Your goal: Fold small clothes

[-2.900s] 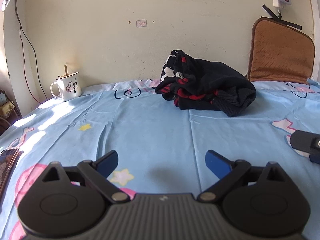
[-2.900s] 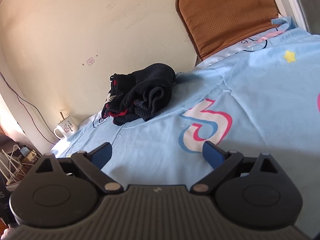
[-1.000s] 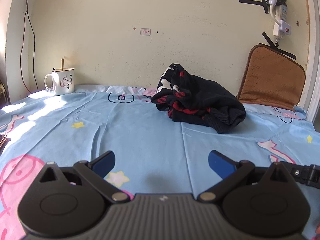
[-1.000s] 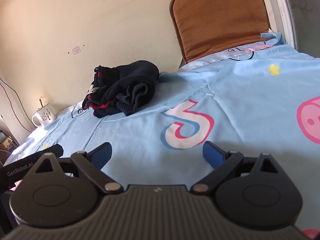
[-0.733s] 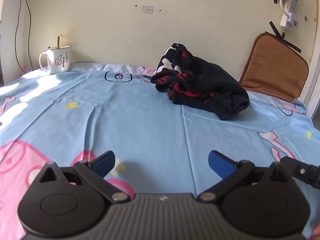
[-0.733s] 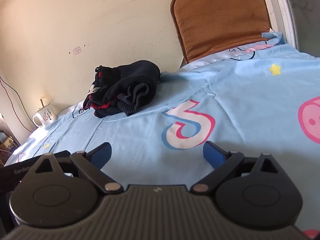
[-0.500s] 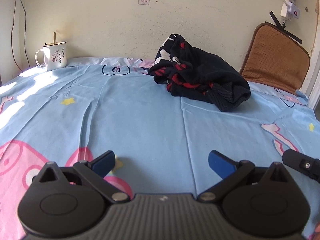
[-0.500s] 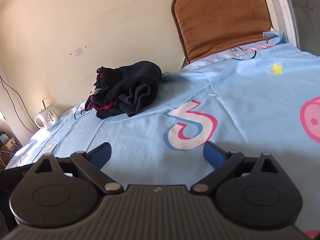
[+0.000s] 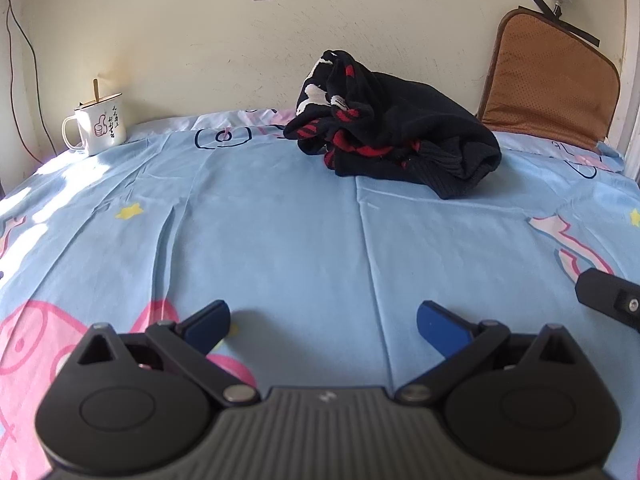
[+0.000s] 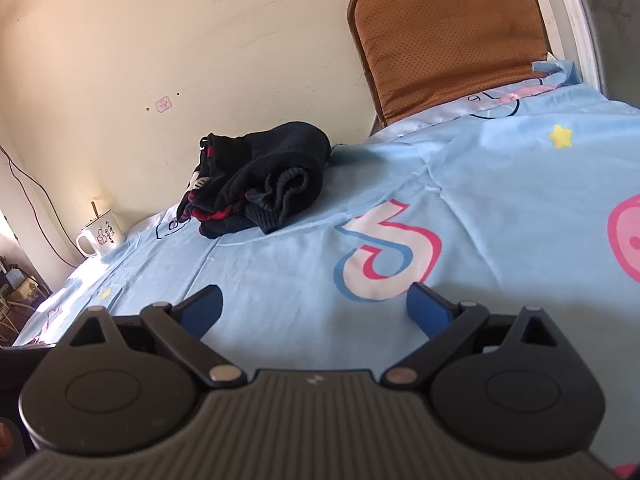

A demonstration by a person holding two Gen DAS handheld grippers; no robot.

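Upper centre of frame: black garment [image 9: 396,140] lies bunched on bed [image 9: 280,232], unfolded. Left claw [image 9: 322,322] and right claw [image 10: 314,306] both spread, empty. Everything remains.

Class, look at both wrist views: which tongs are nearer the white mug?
Left. The left tongs face the bed with the white mug ahead to their left; the right tongs are further over.

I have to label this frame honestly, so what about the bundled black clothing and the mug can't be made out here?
- Black clothing: crumpled in both views; its own folds hide the garment type and count.
- Mug: lettering too small in either view; contents hidden by its wall.
- Right gripper: cut off by the left wrist view's edge.
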